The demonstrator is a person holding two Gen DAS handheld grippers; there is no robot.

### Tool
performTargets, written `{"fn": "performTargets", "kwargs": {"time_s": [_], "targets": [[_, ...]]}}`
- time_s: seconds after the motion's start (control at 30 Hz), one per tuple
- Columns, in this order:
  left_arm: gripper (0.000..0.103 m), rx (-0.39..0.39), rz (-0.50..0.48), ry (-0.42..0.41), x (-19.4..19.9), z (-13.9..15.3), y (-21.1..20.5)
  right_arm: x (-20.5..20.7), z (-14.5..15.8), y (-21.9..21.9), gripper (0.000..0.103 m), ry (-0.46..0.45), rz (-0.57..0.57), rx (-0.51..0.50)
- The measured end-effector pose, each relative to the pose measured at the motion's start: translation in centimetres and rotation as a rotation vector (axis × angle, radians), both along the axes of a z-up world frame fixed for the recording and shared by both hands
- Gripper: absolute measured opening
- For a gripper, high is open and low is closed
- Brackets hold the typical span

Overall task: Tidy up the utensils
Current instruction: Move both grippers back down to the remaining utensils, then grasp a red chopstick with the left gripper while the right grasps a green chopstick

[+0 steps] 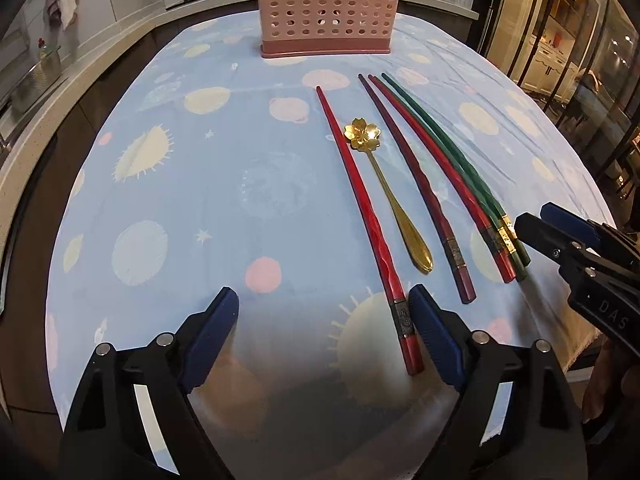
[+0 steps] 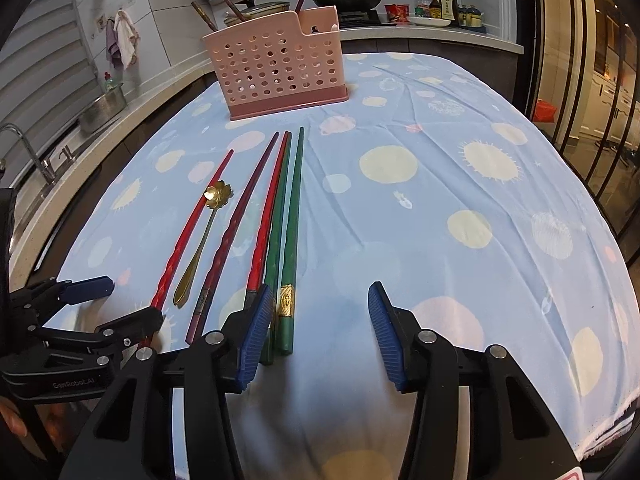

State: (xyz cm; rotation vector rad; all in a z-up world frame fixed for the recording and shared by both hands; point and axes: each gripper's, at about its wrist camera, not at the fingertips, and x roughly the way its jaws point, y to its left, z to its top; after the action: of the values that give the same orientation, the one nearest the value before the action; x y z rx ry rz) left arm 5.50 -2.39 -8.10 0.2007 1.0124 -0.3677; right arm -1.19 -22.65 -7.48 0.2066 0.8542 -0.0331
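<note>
**Observer 1:** Left gripper [image 1: 324,300] low over the near edge of the table, jaws spread wide, nothing clamped. Lone red chopstick [image 1: 362,216] runs in between them; its banded butt lies just beside the right-hand finger [image 1: 434,340]. Touching or not, cannot tell.

**Observer 2:** Right gripper [image 2: 318,300], jaws parted, narrower than the other pair. No pad pressing on anything. Two green chopsticks [image 2: 290,240] have their butt ends inside the gap, hard against the left finger [image 2: 254,344]; one wears a gold band. Second red chopstick [image 2: 266,236] passes under or beside that same finger.

**Observer 1:** Order on the blue patterned cloth [image 1: 240,152], left to right: lone red, gold flower-bowl spoon [image 1: 394,200], dark purple chopstick [image 1: 416,188], then red and two greens bunched together. All flat, tips pointing to the far side.

**Observer 2:** Pink perforated holder [image 2: 280,68] upright at the far end of the table, well apart from the row.

**Observer 1:** Left wrist view crops the holder's top. Cannot see inside.

**Observer 2:** Right wrist view shows its rim: a few utensil handles stick up out of it. Also a sink and faucet [image 2: 24,148] at far left, bottles [image 2: 440,2] on the far counter.

**Observer 1:** Each view catches the other gripper at its edge. Left view alone shows the spoon's petals clearly.
</note>
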Motion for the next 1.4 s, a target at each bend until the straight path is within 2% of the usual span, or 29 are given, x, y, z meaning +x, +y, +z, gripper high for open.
{"fn": "performTargets", "kwargs": {"time_s": [0.2, 0.33, 0.47, 0.73, 0.83, 0.9, 0.97, 1.03, 1.13, 1.23, 1.4], "targets": [[0.08, 0.008, 0.021, -0.011, 0.3, 0.0, 0.5, 0.1, -0.5, 0.5, 0.038, 0.011, 0.015, 0.0], [0.072, 0.016, 0.026, -0.024, 0.2, 0.1, 0.7, 0.2, -0.7, 0.4, 0.029, 0.022, 0.012, -0.004], [0.063, 0.01, 0.026, -0.026, 0.0, 0.2, 1.0, 0.2, -0.6, 1.0, 0.028, 0.023, 0.026, -0.015], [0.058, 0.012, 0.005, -0.041, -0.3, 0.2, 0.5, 0.4, -0.9, 1.6, 0.027, 0.021, 0.033, -0.059], [0.051, 0.005, -0.006, -0.043, -0.4, 0.2, 0.3, 0.3, -0.9, 1.5, 0.02, 0.019, 0.028, -0.075], [0.046, 0.0, -0.011, -0.043, -0.5, 0.3, 0.3, 0.2, -0.9, 1.4, 0.009, 0.02, 0.024, -0.072], [0.031, -0.009, -0.021, -0.041, -0.7, 0.4, 0.2, 0.1, -0.9, 1.3, 0.008, 0.019, 0.022, -0.066], [0.021, -0.027, -0.037, -0.032, -0.8, 0.5, 0.1, 0.1, -0.9, 1.3, 0.008, 0.018, 0.022, -0.063], [0.012, -0.049, -0.046, -0.018, -0.9, 0.5, 0.3, 0.0, -0.8, 1.2, 0.007, 0.016, 0.022, -0.056], [0.007, -0.091, -0.041, 0.014, -0.7, 0.6, 0.8, -0.2, -0.4, 1.0, 0.007, 0.01, 0.022, -0.047], [0.007, -0.145, -0.039, 0.05, -0.5, 1.0, 1.5, -0.6, 0.9, 0.6, 0.007, -0.024, 0.017, -0.041]]}}
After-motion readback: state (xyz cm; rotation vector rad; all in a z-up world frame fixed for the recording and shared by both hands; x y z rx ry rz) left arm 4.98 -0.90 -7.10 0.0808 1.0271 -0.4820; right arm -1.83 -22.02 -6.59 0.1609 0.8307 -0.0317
